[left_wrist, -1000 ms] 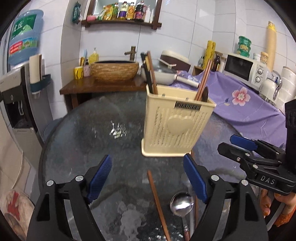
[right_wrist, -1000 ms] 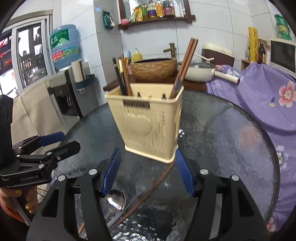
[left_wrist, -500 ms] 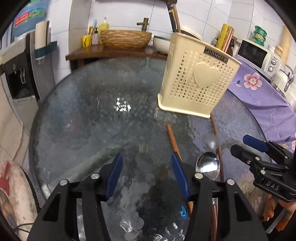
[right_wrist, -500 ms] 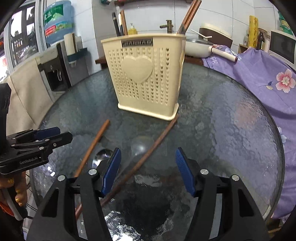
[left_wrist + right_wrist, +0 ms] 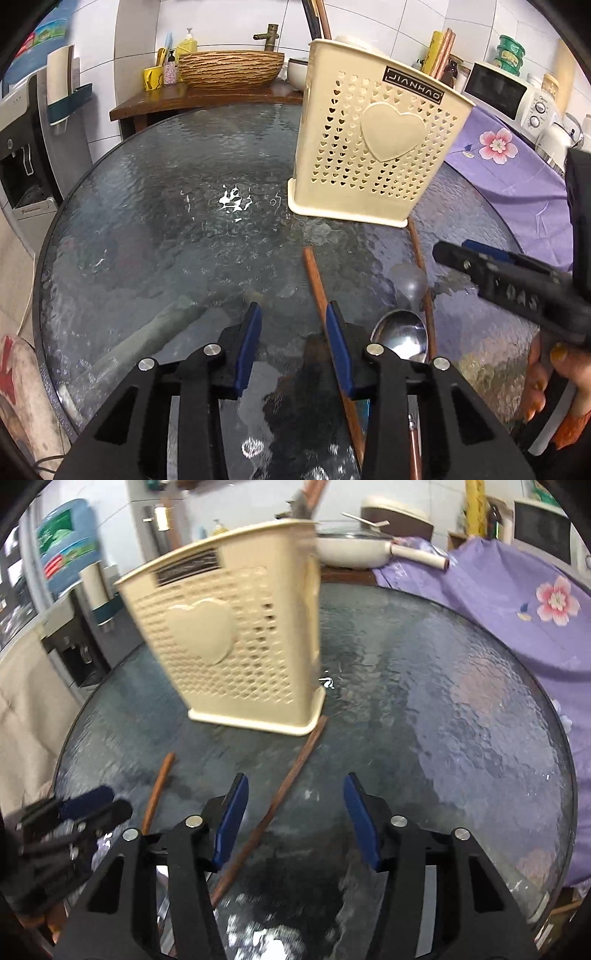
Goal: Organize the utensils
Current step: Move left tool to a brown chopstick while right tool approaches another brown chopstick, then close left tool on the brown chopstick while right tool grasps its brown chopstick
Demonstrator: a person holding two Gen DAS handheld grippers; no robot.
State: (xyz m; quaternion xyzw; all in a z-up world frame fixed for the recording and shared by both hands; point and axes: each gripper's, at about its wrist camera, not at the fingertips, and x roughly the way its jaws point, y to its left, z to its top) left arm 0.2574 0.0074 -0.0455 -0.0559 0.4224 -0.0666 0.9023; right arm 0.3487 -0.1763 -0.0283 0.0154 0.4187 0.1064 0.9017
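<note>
Left tongs [image 5: 291, 325] narrowed; two chopsticks [image 5: 317, 284], one spoon [image 5: 400, 336].

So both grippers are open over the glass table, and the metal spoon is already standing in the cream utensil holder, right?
Not quite. The spoon lies flat on the glass table, in front of the cream utensil holder, as the left wrist view shows. Both the left gripper and the right gripper are open.
</note>
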